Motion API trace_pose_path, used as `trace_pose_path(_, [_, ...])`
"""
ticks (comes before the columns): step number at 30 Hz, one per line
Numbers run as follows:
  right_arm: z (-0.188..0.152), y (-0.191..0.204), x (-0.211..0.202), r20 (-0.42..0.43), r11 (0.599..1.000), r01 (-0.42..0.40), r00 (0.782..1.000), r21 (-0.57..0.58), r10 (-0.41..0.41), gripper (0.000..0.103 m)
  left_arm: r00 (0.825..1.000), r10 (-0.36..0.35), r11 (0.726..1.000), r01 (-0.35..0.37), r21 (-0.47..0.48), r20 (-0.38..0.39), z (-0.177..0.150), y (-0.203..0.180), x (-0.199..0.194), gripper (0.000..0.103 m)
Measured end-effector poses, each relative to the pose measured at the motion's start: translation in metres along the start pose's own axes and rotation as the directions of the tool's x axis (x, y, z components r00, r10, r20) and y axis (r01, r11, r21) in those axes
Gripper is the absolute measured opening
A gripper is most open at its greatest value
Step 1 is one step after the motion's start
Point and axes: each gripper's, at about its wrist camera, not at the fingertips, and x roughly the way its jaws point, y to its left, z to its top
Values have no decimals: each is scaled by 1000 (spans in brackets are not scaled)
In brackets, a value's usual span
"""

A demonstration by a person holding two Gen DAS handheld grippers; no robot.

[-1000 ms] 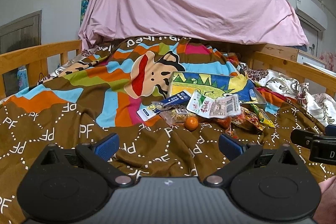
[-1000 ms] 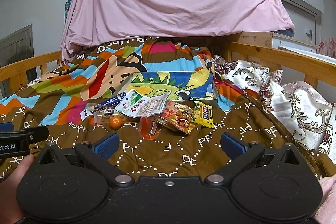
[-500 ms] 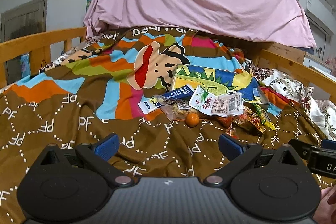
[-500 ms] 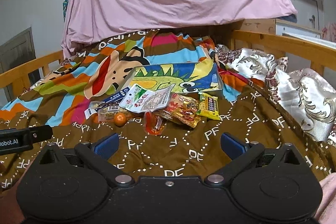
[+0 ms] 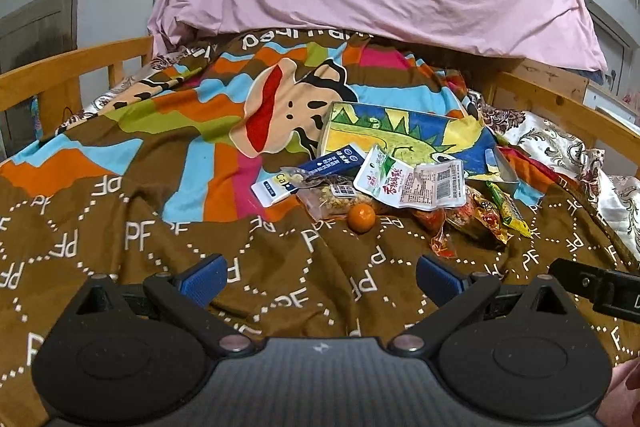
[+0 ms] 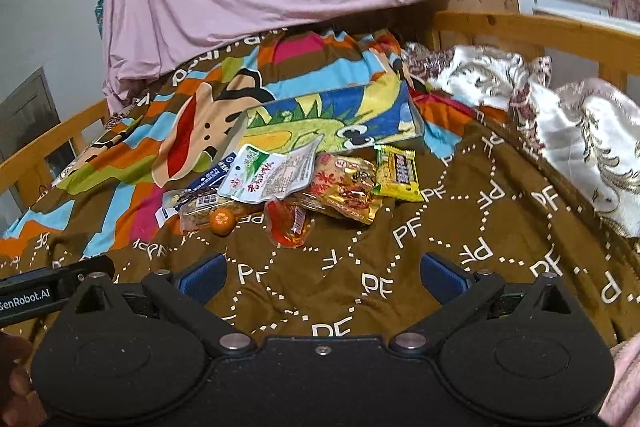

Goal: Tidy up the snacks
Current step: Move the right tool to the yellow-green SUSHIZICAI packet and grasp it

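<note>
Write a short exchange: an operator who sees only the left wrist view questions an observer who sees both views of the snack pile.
Operator: What is the black bar at my right edge?
Observer: Part of the right gripper, which is open and empty, short of the snacks.
Operator: The yellow packet looks edge-on to me. How does it lie?
Observer: Flat and face up, with dark print showing, at the pile's right end beside the red-gold packet.

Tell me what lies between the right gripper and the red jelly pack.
Only bare brown blanket lies between the open right gripper and the red jelly pack, in the right wrist view.
</note>
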Motion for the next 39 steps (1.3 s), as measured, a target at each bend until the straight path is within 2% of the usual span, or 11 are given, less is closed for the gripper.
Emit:
trace_pose_path(10, [14,-21,31,-51,997,-3,999,80,7,103,1000,0,999,0,32,-17,20,-17,37,103])
trace_pose_path(14, [19,-26,39,-58,995,-38,997,97,44,103,1000,-5,999,6,38,-25,30,-26,58,103])
trace_pose_path(24, [48,-26,73,25,996,-69,997,-52,71,103,999,-14,999,15,36,-31,50,-42,96,103])
trace_pose_path(28, [59,-25,91,81,989,-13,996,-148,25,103,999,1,1000,0,26,-38,51,-41,106,103])
trace_pose_path(31, [68,-30,108,105,979,4,994,-204,18,103,998,52,998,-51,44,-22,52,-44,112,103])
trace_pose_path(36, [81,-41,136,90,946,-37,994,-321,69,103,997,73,997,-72,35,-19,58,-47,121,103])
trace_pose_path(39, [86,-51,148,37,937,-100,992,-334,119,102,998,59,998,-58,31,-26,60,-49,126,103])
